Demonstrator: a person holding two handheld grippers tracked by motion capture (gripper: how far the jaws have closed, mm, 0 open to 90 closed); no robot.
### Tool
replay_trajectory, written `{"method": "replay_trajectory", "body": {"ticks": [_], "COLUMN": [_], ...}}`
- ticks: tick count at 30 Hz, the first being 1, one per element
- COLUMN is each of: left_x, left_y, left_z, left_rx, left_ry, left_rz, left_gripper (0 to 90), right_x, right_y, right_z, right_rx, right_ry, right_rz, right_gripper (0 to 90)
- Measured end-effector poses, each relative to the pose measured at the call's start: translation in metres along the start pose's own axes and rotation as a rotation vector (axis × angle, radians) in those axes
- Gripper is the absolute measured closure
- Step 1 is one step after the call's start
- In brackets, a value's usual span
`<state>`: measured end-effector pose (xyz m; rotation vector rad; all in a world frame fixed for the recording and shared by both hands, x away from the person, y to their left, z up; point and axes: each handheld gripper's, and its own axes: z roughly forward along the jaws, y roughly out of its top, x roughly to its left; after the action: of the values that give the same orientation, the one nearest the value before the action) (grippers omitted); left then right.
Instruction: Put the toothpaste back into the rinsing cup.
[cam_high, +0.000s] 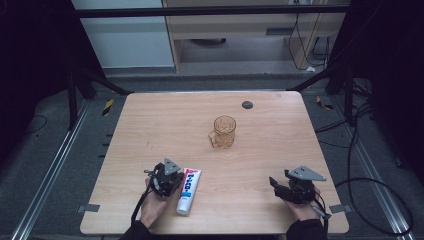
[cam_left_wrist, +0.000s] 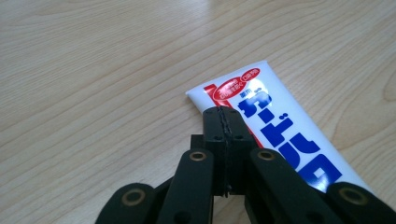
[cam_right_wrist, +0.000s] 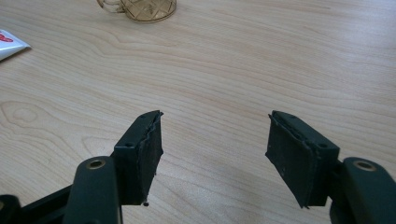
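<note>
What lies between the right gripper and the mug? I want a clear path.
Bare tabletop, in the high view, from the right gripper to the mug.

My toothpaste tube (cam_high: 188, 190) lies flat on the table (cam_high: 260, 150), white with blue lettering and a red band, cap end toward me and crimped end pointing away, well short and left of the amber glass mug (cam_high: 223, 132).

An amber glass mug (cam_high: 223, 131) stands mid-table (cam_high: 150, 125); a small dark disc (cam_high: 247, 104) lies beyond it
</note>
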<state>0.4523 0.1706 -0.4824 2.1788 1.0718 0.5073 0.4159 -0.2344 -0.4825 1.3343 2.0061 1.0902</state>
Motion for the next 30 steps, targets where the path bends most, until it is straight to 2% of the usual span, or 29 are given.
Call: {"method": "replay_trajectory", "body": {"ticks": [1,13,17,18,23,30], "left_x": [-0.001,-0.005,-0.004,-0.003,0.006,0.01], "left_y": [0.0,0.002,0.003,0.004,0.008,0.014], "left_z": [0.0,-0.002,-0.006,-0.008,-0.023,-0.039], "left_rx": [0.001,-0.009,-0.025,-0.024,-0.042,-0.046], "left_ry": [-0.004,-0.031,-0.031,-0.026,-0.011,-0.027], "left_rz": [0.006,0.027,0.021,0.028,0.003,-0.019], "left_gripper": [88.8,88.8,87.8,86.3,77.8,62.2], "right_x": [0.0,0.0,0.0,0.0,-0.002,-0.002], "right_y": [0.0,0.0,0.0,0.0,0.0,0.0], "right_z": [-0.001,0.0,0.0,0.0,-0.001,-0.001], "right_rx": [0.003,0.003,0.002,0.002,0.001,0.003], "right_ry": [0.004,0.003,0.002,0.002,0.0,0.0], "right_rz": [0.012,0.001,0.002,0.006,0.006,0.003], "right_gripper": [35.3,35.3,35.3,35.3,35.3,35.3]}}
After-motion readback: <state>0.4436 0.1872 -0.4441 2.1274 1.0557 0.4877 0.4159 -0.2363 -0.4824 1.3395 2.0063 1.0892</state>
